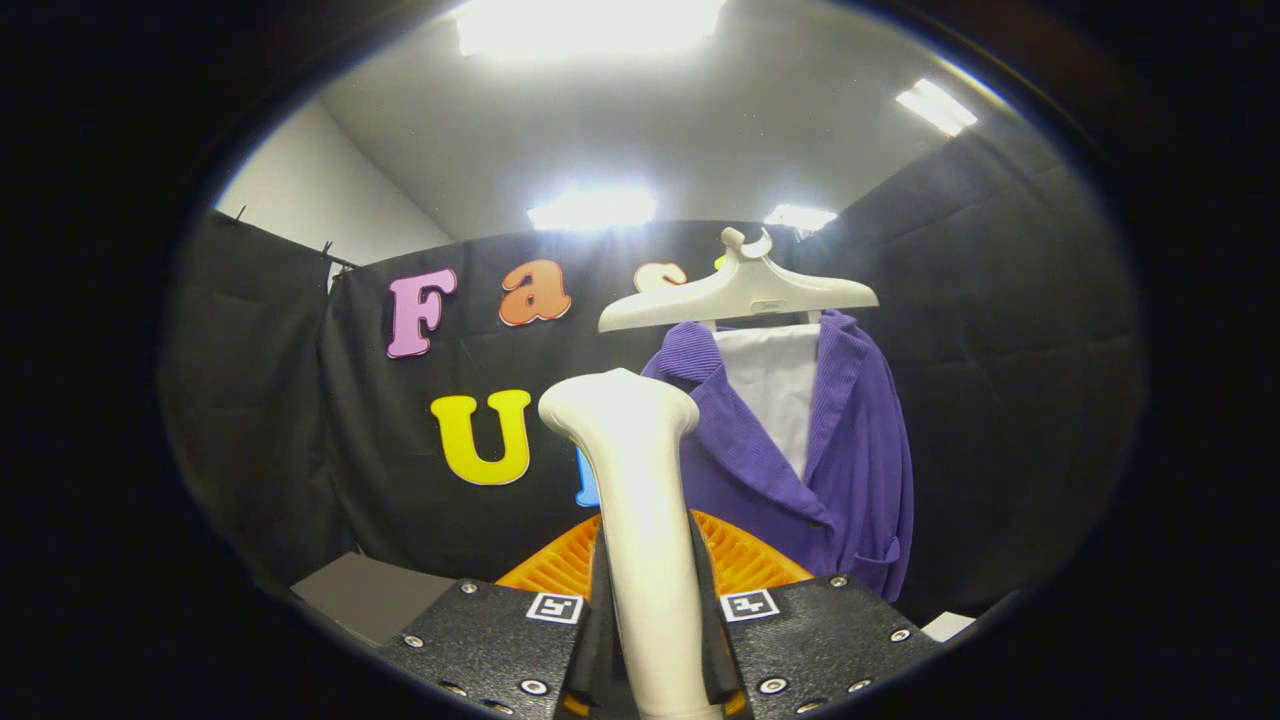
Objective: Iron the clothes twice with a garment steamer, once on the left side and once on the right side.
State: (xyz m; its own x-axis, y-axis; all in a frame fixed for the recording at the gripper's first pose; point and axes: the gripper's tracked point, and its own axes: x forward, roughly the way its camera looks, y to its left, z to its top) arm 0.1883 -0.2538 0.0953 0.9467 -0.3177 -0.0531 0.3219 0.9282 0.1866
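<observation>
You've got the garment steamer gripped right now — both fingers of the gripper are clamped on its white handle, one pressing each side, down low where the handle comes up between them. The steamer rises straight ahead of the fingers and leans a touch to the left at the top, where its rounded head flares out. You're seeing the back of that head, so the steam face itself can't be made out.

Beyond the steamer and off to its right hangs the purple garment, a ribbed jacket or robe with a wide collar, draped on a pale plastic hanger. A white panel shows in the open neck between the two lapels. The jacket's front faces you, a pocket visible low on its right side. The steamer head sits just left of the collar, overlapping the garment's left shoulder as you look at it — whether it's touching the cloth or standing clear in front, you can't tell from here.

Behind the handle, just past your fingers, an orange ridged surface fans out on both sides. A grey flat block lies low to the left, and bright ceiling lights glare above the booth's black cloth wall
</observation>
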